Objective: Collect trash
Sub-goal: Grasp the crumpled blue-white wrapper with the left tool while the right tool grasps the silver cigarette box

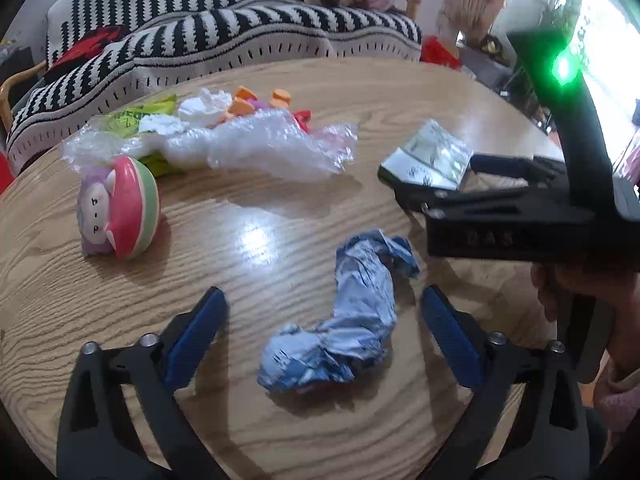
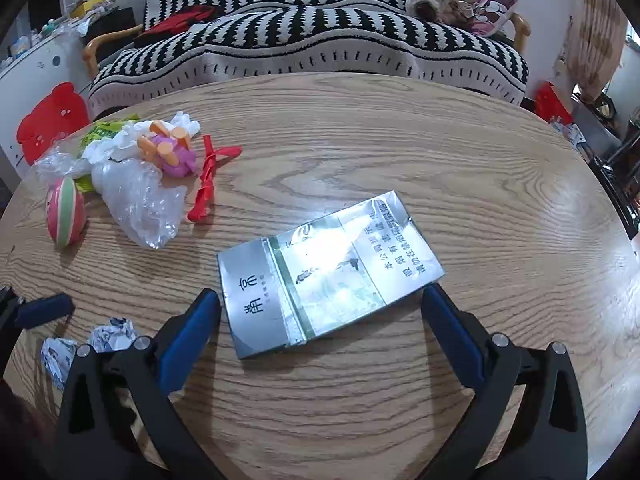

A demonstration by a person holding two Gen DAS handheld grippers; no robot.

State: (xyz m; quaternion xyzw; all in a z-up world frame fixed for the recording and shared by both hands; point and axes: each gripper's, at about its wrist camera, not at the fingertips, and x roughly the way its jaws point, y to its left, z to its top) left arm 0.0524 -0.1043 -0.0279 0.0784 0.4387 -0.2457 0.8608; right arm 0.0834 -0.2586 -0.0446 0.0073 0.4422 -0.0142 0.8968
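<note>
The left gripper (image 1: 324, 312) stands spread astride the crumpled blue wrapper (image 1: 340, 336) on the wooden table (image 1: 240, 420), pads clear. The right gripper (image 2: 320, 308) stands spread astride the flattened silver carton (image 2: 328, 276).

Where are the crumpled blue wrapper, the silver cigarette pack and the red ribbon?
crumpled blue wrapper (image 1: 352, 320), left wrist view, middle of its twisted body.
silver cigarette pack (image 2: 328, 272), right wrist view, centre of its top face.
red ribbon (image 2: 206, 184), right wrist view, mid-length of the strip.

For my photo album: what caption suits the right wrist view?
Right gripper open around a flat silver carton on a wooden table.
</note>
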